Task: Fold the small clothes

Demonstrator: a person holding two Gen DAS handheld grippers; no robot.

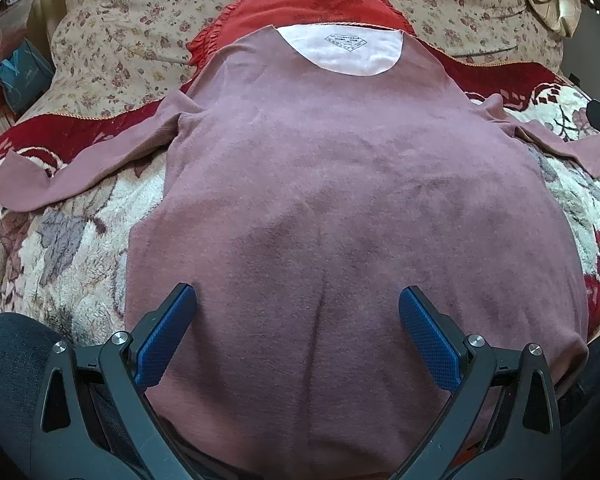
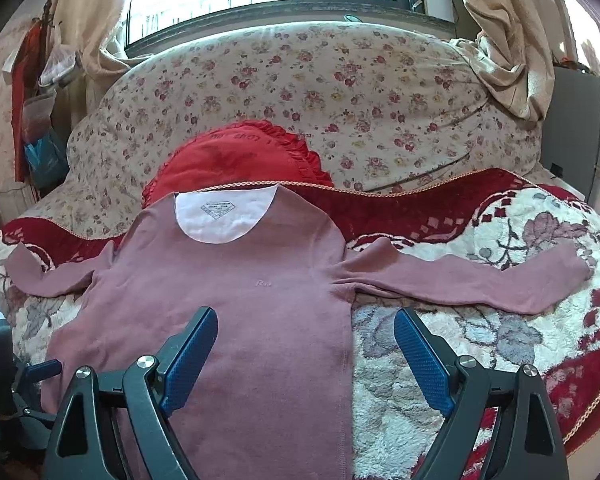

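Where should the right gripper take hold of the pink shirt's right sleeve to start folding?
At the cuff end of the right sleeve, coming from the outer side. It lies flat and stretched outward on the fleece blanket, so that free end lifts across the pink shirt most easily.

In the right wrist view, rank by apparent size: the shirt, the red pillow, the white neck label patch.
1. Shirt, largest, though it lies nearest the camera.
2. Red pillow, partly hidden behind the shirt, so its full size is unsure.
3. White neck patch, smallest.
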